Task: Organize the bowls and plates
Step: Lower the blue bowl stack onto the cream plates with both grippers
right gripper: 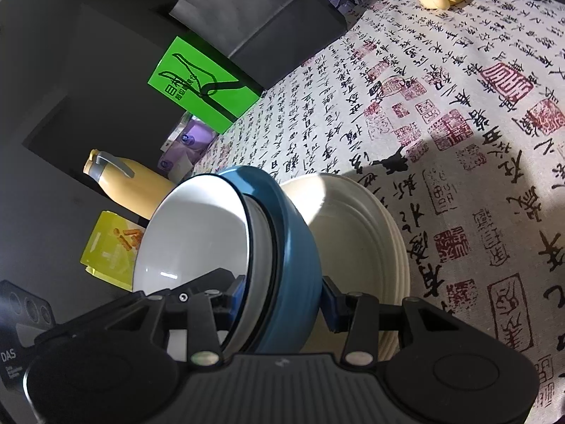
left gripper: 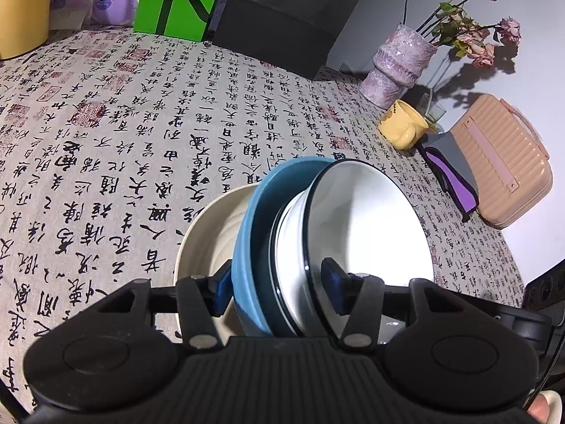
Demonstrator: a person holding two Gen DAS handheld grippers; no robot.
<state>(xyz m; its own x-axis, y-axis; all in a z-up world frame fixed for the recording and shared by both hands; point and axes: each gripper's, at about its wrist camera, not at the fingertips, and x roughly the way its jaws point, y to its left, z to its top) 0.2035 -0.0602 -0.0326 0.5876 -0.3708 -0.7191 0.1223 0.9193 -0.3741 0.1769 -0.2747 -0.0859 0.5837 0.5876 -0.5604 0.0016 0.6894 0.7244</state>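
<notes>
The left gripper [left gripper: 277, 288] has its fingers [left gripper: 221, 291] closed across a nested pair of bowls, 1 pad on the outer wall of the blue bowl [left gripper: 247, 243] and the other inside the white bowl [left gripper: 367, 226] (dark-rimmed, sitting within the blue one). The right gripper [right gripper: 282, 298] clamps the same pair from the opposite side, 1 of its fingers [right gripper: 332, 304] against the blue wall and the other inside the white bowl. Both bowls are tilted on edge between the 2 grippers. Just beyond the fingers, a stack of cream plates [right gripper: 363, 233] rests on the worktop [left gripper: 141, 123], touching the blue bowl. Farther ahead of the left fingers stand a yellow mug [left gripper: 402, 129] and a purple vase [left gripper: 399, 63].
</notes>
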